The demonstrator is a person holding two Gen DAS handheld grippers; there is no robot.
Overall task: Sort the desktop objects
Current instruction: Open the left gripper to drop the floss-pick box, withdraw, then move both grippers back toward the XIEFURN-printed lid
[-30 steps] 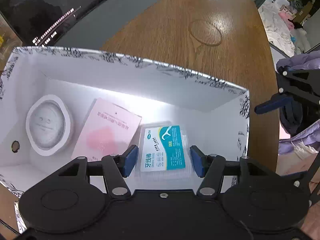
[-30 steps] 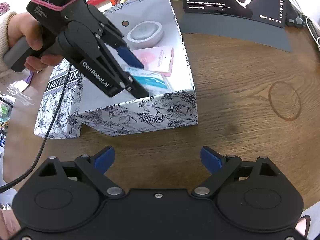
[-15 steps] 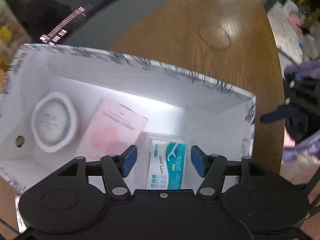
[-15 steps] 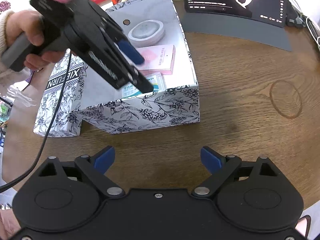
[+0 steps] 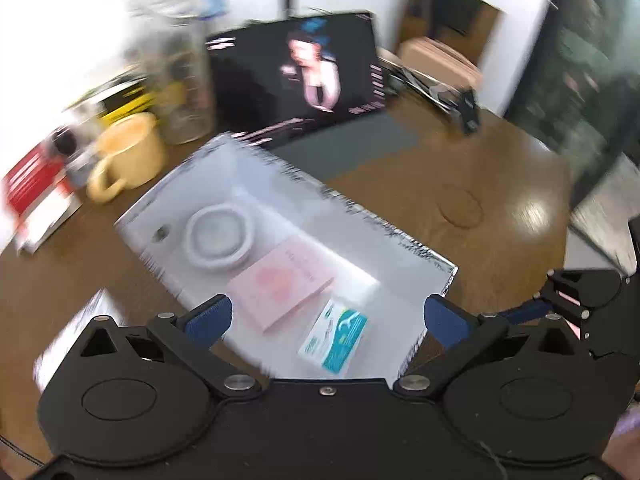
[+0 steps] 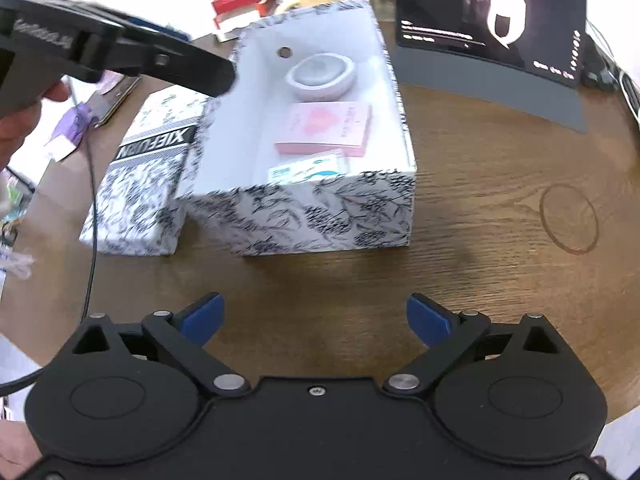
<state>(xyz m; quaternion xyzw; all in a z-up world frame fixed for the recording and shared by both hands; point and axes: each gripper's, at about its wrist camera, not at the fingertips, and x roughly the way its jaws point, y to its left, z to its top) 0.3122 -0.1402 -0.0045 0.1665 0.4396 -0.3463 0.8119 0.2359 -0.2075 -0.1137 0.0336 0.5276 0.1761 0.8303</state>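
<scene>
Jaws spread and empty, the left gripper (image 6: 224, 76) hangs above the floral box (image 6: 320, 212), where a white dish (image 6: 320, 74), pink booklet (image 6: 326, 126) and floss pack (image 6: 310, 168) lie, while the right gripper (image 6: 314, 320) hovers wide open over the wooden table (image 6: 500, 280).

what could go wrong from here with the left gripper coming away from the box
1. The left gripper hangs by the box rim, and a low swing might clip the wall and shift the box.
2. Its cable drapes over the lid beside the box and could drag it.
3. The mug and jar stand close behind the box, so a wide sweep may knock them.
</scene>
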